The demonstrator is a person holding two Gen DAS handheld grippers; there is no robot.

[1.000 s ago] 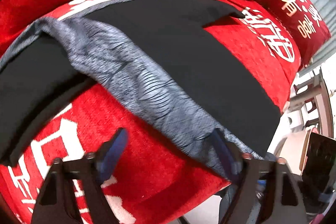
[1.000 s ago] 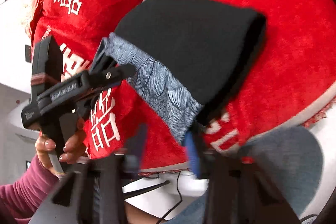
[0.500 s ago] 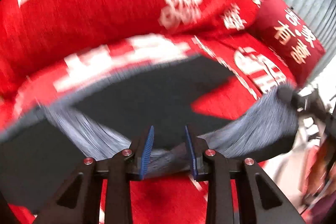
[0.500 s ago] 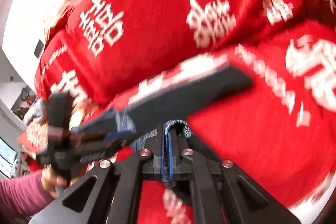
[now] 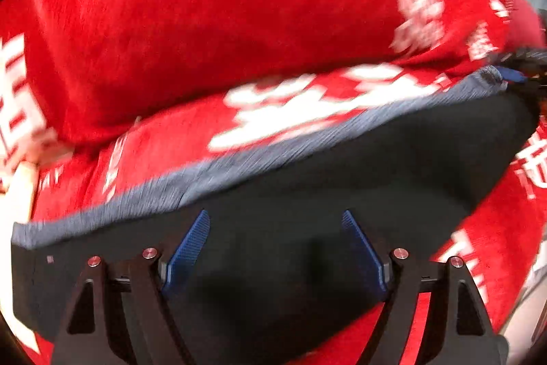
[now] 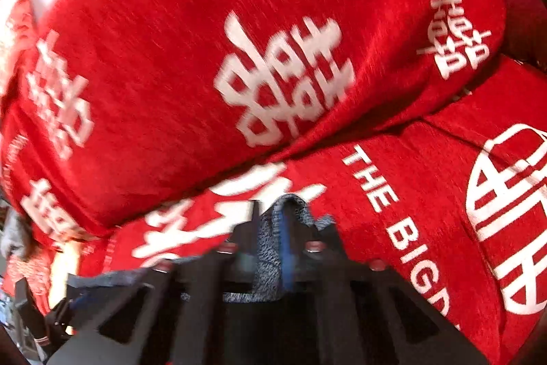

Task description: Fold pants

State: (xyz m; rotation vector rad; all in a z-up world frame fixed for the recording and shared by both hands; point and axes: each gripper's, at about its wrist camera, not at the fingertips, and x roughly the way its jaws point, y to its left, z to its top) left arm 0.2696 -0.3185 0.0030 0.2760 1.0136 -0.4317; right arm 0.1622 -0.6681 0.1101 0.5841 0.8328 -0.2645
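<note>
Black pants (image 5: pixel 342 180) with a grey-blue patterned waistband (image 5: pixel 239 166) hang stretched above a red sofa. My left gripper (image 5: pixel 275 245) is open, its blue pads spread wide right in front of the black cloth, gripping nothing. My right gripper (image 6: pixel 285 242) is shut on the waistband (image 6: pixel 266 255), whose grey fabric bunches between its fingers. In the left wrist view the right gripper holds the waistband's far right corner (image 5: pixel 502 77). Both views are blurred by motion.
The sofa's seat (image 6: pixel 427 194) and back cushion (image 6: pixel 273 40) carry a red cover with white characters and "THE BIG DAY" lettering. The left gripper's body and the hand holding it show at the lower left of the right wrist view (image 6: pixel 37 324).
My left gripper, nearly shut on the waistband half a second ago, has opened wide and let it go. Both grippers have swung up toward the sofa back, and the right one stays clamped on the waistband.
</note>
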